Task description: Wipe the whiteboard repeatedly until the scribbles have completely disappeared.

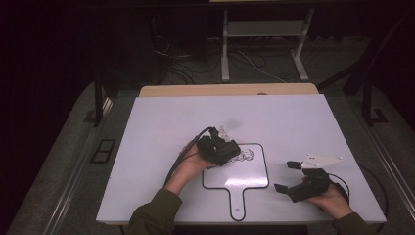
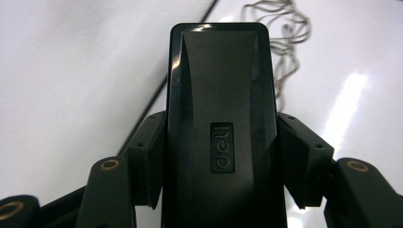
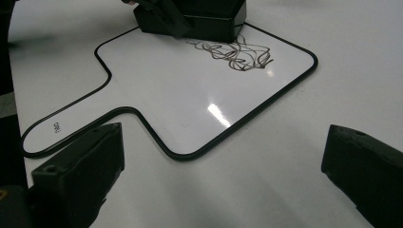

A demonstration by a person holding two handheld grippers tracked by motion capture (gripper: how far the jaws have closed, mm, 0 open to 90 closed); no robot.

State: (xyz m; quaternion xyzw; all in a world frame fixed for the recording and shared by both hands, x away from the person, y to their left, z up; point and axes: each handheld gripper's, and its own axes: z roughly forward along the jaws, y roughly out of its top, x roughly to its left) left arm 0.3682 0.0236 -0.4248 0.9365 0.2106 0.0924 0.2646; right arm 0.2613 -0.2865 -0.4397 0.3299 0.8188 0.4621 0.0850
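A small paddle-shaped whiteboard [image 1: 247, 177] with a black rim lies on the white table, its handle toward the person. A dark scribble [image 1: 245, 155] marks its upper part. My left gripper [image 1: 222, 151] is shut on a black eraser [image 2: 221, 118] with an embossed logo; its fingers [image 2: 147, 156] clamp both sides. The eraser sits at the board's upper left corner, beside the scribble [image 2: 285, 42]. My right gripper [image 1: 286, 176] rests on the table right of the board, open with nothing between its jaws. In the right gripper view the board [image 3: 166, 95], the scribble [image 3: 237, 54] and the eraser [image 3: 209, 21] lie ahead.
The white table [image 1: 293, 122] has bare room on every side of the board. A wooden edge [image 1: 227, 90] runs along its far side. Beyond it, a metal stand [image 1: 225, 49] and loose cables are on the dark floor.
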